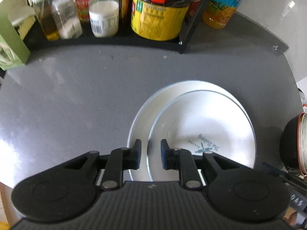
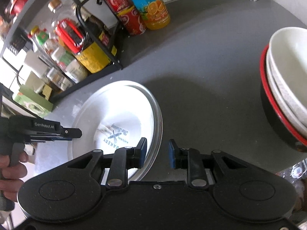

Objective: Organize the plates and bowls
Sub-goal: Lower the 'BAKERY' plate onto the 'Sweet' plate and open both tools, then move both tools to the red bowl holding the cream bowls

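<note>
Material: glazed white ceramic, hard and stiff; the two plates are looking smooth and slippery, and I judge them fragile if they are knocking together.
Plates: the upper plate (image 1: pixel 203 126) is lying on the lower plate (image 1: pixel 145 113), shifted to one side, both resting on the grey worktop (image 1: pixel 76 99).
Bowls: a stack of bowls (image 2: pixel 285 84) is standing well apart from the plates, white ones nested inside a black bowl with red rim.
Left tool (image 1: pixel 150 154): its jaws are standing narrowly apart above the near rims, pressing nothing.
Right tool (image 2: pixel 157 153): its jaws are also narrowly apart, one finger over the plate rim, the other over bare worktop, holding nothing.
Where to hold: probably at the raised rim, one finger above and one below, since the flat middle is giving no grip.
Weight: probably moderate; a firm pinch is needed.
</note>
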The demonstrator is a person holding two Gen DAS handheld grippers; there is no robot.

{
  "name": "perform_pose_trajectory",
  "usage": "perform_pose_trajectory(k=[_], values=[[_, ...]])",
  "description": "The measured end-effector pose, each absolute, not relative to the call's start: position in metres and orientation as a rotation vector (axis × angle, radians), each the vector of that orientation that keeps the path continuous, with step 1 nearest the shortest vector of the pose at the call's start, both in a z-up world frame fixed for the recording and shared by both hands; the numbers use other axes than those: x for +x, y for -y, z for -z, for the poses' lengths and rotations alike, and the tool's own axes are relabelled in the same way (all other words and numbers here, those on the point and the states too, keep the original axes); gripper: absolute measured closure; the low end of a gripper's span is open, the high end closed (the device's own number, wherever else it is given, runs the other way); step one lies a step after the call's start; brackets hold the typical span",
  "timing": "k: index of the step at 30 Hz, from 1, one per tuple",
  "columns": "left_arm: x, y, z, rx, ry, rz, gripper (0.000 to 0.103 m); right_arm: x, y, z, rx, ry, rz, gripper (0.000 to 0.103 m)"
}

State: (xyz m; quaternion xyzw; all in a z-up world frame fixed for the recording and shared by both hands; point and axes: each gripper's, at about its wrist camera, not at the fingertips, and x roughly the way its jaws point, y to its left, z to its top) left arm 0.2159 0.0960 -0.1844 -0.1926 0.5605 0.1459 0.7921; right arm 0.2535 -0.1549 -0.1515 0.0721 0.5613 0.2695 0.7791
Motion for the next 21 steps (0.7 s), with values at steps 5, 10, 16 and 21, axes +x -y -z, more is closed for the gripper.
perform_pose_trajectory(k=[5,10,16,21], values=[[0.218,-0.093,0.168,-0.425,-1.173,-0.316,0.07,0.261,0.169,0.141,0.204,-1.202,-0.577,0.074],[0.23,-0.075,0.151,-0.391,-1.135,-0.274,0.049,0.268,0.185,0.123,0.247,-1.159,-0.568,0.054],[0.25,-0.047,0.13,-0.372,-1.103,-0.218,0.036,0.275,0.208,0.097,0.257,-1.087,-0.539,0.032],[0.269,-0.015,0.118,-0.333,-1.082,-0.185,0.029,0.281,0.23,0.081,0.251,-1.033,-0.502,0.01]])
